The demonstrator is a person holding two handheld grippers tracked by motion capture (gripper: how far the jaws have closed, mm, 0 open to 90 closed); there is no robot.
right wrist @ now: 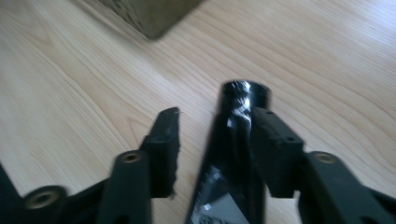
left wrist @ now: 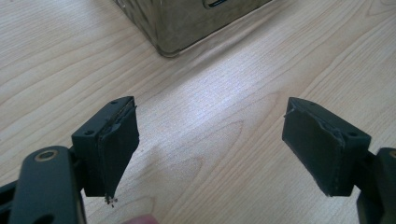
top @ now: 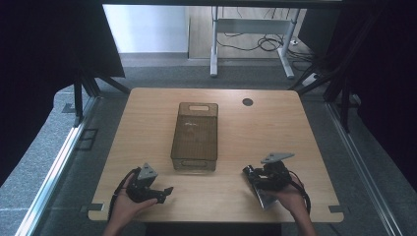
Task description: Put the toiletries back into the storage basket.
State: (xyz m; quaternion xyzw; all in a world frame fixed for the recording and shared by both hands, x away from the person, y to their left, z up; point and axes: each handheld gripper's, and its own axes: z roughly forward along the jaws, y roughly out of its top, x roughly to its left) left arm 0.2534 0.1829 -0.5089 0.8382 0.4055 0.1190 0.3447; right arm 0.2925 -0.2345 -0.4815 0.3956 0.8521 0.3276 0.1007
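A brown see-through bin stands in the middle of the wooden table. Its near corner shows in the left gripper view and in the right gripper view. My left gripper rests near the front left edge. Its jaws are open over bare wood. My right gripper is at the front right. A glossy black packet stands between its jaws. The packet leans on the right pad, and the left pad stands apart from it. The packet's lower end shows by the hand.
A round black cable hole sits at the table's far right. Beyond the table stand a white desk frame and loose cables on the floor. Dark curtains and metal floor rails flank both sides.
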